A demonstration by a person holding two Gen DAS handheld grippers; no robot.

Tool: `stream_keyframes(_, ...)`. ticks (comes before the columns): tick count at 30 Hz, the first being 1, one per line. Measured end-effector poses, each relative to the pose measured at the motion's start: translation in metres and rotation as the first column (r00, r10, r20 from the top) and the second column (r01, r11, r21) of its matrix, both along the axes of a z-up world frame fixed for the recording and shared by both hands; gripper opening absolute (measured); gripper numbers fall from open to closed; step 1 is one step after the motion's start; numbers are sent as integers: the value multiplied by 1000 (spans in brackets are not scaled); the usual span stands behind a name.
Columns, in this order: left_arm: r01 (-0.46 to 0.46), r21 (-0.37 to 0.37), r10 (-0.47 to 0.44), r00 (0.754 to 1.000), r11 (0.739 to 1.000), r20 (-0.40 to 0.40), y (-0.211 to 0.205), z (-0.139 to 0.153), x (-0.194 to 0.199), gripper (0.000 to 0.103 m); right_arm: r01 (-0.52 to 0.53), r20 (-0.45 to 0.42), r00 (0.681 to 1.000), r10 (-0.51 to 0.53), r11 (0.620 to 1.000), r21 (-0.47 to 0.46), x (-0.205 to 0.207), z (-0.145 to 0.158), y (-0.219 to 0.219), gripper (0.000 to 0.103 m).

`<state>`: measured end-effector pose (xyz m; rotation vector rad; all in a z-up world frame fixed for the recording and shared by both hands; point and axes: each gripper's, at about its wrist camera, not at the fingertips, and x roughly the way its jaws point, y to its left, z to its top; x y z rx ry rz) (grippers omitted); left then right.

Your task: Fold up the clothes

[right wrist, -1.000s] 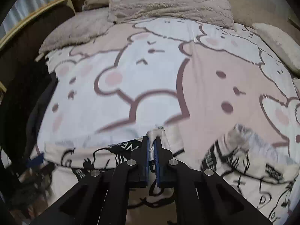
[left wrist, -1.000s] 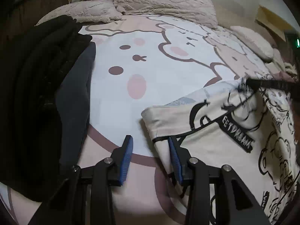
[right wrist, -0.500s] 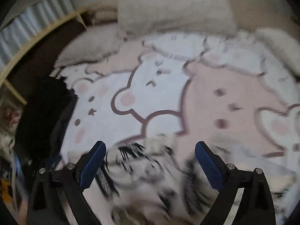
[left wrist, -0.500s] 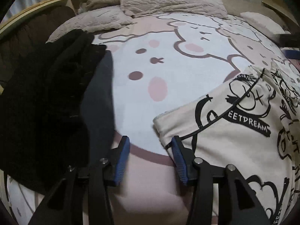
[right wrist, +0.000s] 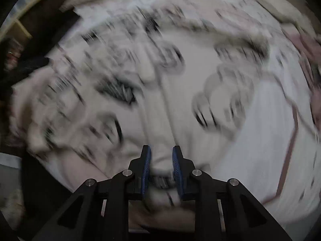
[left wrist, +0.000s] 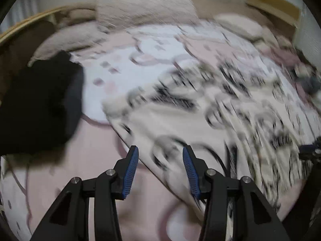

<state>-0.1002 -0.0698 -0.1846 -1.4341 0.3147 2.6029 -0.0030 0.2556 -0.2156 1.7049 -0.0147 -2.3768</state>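
A cream garment with black cartoon prints lies spread on the bed, blurred by motion in both views. My left gripper is open and empty over the garment's near left edge. In the right wrist view the same garment fills most of the frame. My right gripper has its jaws partly open with a fold of the cream cloth lying between the blue pads; the pads do not press on it.
A pile of black and dark clothes lies at the left on the pink and white cartoon bedsheet. Beige pillows line the headboard. The bed's near left edge drops to dark floor.
The right gripper let go of the garment, opened wide, then swung down over the cloth with its jaws narrower. The left gripper stayed open and pulled back and rightwards over the garment edge.
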Motion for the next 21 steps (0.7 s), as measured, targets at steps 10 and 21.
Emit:
stream_keyframes(10,-74,-2,74,996,997,-58,-32,16,25,47,320,13,941,-339,874,-364,42,11,79,68)
stream_keyframes(21,453,135,-385,853,881,-352,105,58,120,70,420,192,902,-386,692,-587,51,-22,75,9)
